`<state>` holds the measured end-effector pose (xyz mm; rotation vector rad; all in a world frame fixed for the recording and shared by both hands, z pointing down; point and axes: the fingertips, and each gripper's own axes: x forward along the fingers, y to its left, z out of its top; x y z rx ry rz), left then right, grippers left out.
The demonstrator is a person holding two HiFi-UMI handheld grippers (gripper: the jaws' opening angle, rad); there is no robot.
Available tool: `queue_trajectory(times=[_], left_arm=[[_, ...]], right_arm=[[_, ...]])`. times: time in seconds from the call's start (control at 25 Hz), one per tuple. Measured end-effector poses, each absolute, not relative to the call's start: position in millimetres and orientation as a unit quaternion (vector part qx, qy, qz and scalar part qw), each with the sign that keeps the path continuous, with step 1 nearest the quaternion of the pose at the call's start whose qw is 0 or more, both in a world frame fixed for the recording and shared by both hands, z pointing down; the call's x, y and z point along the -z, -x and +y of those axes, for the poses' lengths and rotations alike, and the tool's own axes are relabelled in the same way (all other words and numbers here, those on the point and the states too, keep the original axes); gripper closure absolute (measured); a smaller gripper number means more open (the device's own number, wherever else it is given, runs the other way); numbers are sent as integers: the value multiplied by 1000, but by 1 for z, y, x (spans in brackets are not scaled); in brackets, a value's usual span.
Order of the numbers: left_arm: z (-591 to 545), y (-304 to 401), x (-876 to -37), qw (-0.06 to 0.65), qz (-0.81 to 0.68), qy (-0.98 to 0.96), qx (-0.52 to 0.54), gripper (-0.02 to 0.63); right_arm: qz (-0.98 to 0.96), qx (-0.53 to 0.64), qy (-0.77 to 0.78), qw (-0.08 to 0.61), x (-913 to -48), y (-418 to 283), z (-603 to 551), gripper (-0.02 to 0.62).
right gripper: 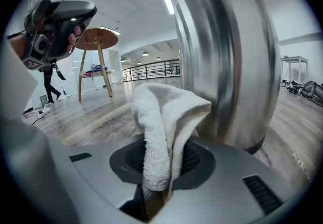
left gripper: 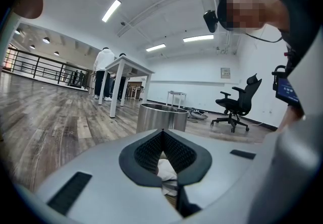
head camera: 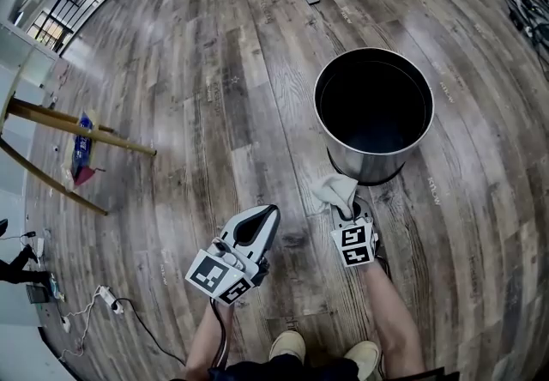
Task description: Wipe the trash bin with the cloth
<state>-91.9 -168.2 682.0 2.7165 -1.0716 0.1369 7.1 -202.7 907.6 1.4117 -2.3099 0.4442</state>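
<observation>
The right gripper's [right gripper: 162, 163] fingers are clamped on a white cloth [right gripper: 169, 117], which stands up out of them in a thick fold. The cloth sits low against the near side of the steel bin [right gripper: 227, 56]. It is just beside the wall near the base, but I cannot tell whether it actually touches.

The left gripper's [left gripper: 162, 132] fingers meet at the tips and hold nothing. The bit of white showing through the gap under them looks like the cloth beyond, not something gripped. This gripper hangs off to the left, apart from the bin, which stands upright and open on the wood floor [head camera: 214, 113].

By my reading, the cloth is in hand and has been brought to the bin, so the setup is done. The wiping itself looks at most barely begun. The rest of the outer wall, the rim and possibly the dark inside are left to do. No streak or smear shows on the steel to mark what has been covered.
</observation>
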Motion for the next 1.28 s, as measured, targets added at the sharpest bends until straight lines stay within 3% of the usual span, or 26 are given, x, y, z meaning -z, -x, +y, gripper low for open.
queue_trajectory(times=[1.28], left_arm=[[-164,94,-682,116,-362,-924,-38,606]], right_arm=[[-726,-201,-631,186,-917,-203,-201,512]])
